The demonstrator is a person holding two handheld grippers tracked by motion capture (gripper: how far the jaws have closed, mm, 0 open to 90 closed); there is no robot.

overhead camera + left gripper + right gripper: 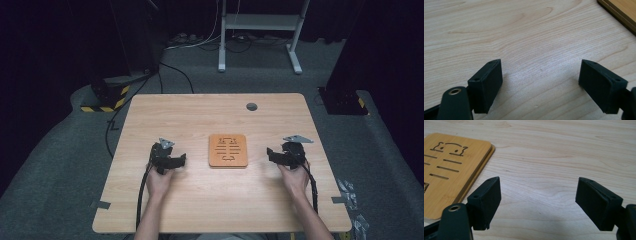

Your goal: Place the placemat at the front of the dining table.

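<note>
Lying flat at the middle of the table (150, 115), the bamboo board (228, 150) sits between both grippers. Its cut slots are clear in the right gripper view. Left gripper (181, 161) and right gripper (270, 153) are spread wide, holding nothing.

Both forearms enter from the bottom edge of the high view, angled slightly inward. Left hand (159, 182) grips the left tongs (181, 161) from behind; tips point toward the middle of the desk (200, 200). Right hand (294, 179) grips the right tongs (270, 152) likewise, tips pointing inward, mirroring the left. A cable trails back along each forearm. Left gripper view: jaws spread wide, nothing between them, bare desk below. Right gripper view: jaws equally wide apart, nothing between them.
</note>
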